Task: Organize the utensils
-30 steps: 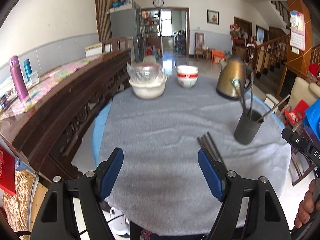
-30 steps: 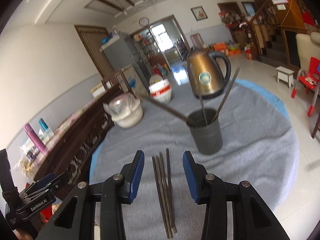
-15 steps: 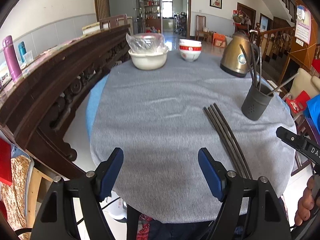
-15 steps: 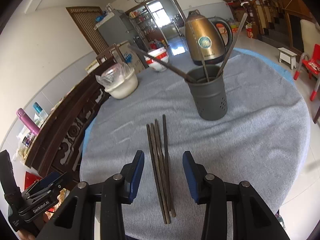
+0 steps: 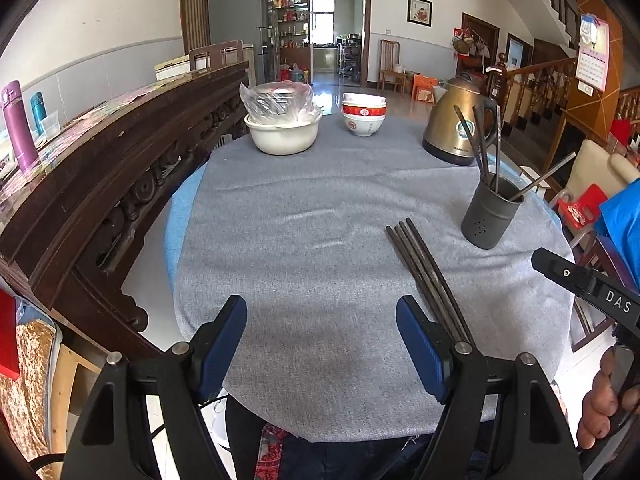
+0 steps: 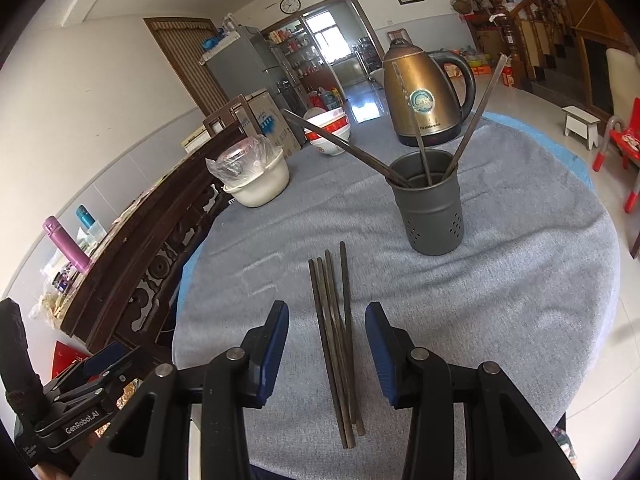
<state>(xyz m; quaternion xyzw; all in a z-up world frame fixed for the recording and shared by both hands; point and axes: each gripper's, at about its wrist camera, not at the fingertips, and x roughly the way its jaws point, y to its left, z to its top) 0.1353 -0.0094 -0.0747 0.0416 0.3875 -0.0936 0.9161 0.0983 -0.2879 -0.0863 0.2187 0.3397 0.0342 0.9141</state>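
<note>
right wrist view shows me the point that matters: the bundle of four dark thin metal chopsticks (image 6: 334,332) lies flat on the grey cloth of the round table (image 6: 520,320), and its long axis runs almost straight away from my right gripper (image 6: 326,344), along the line the fingers point. the near part of the bundle sits in the gap between the two blue pads, but i see space on both sides, so the jaws stand partly apart and hold nothing. whether the pads are already down at cloth level i cannot tell well from this angle.

in the left wrist view the same chopsticks (image 5: 428,276) lie to the right side, passing behind the right finger of my left gripper (image 5: 320,344). that gripper is wide apart, empty, and hangs over bare cloth. so i judge the right hand is the nearer one and should take the sticks.

the dark grey perforated metal cup (image 6: 430,204) stands upright just beyond the far tips of the bundle, a little to the right. inside it several chopsticks already lean against the rim in different directions. behind it stand the bronze electric kettle (image 6: 420,96), the red and white stacked bowls (image 6: 328,132) and the white bowl with a plastic-wrapped dish (image 6: 256,180) on top of it.
</note>
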